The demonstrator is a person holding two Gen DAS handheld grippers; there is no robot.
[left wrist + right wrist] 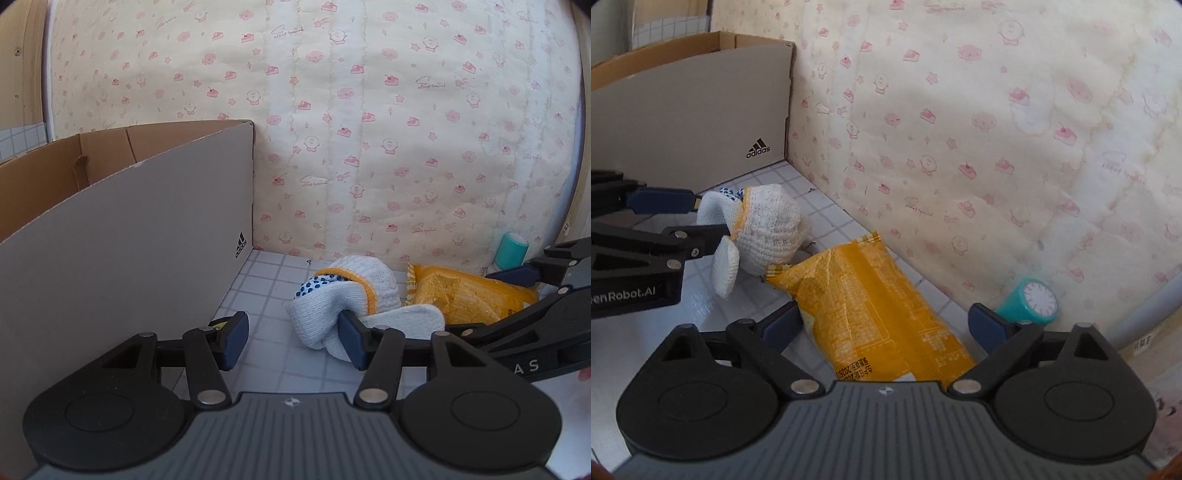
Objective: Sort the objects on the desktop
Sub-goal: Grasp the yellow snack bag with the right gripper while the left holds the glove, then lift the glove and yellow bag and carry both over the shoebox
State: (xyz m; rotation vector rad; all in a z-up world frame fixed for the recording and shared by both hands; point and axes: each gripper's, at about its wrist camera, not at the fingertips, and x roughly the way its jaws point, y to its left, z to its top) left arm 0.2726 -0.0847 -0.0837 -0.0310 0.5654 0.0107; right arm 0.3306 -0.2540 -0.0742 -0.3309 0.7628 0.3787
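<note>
A white knit glove [347,291] with yellow trim and blue dots lies bunched on the white tiled tabletop [269,280]. My left gripper [293,339] is open: its right pad rests against the glove's near fold and its left pad stands well apart. In the right wrist view the glove [768,229] sits beside a yellow snack packet [879,314]. My right gripper [886,325] straddles the packet's near end with its jaws open; the left pad is at the packet's edge, and a gap shows at the right pad. The packet [472,295] lies right of the glove.
A grey Adidas shoebox [129,240] with an open top stands at the left, also seen in the right wrist view as a shoebox [690,122]. A teal cylinder [1034,301] with a clock face lies by the quilted pink-patterned cloth [369,129] backing the table.
</note>
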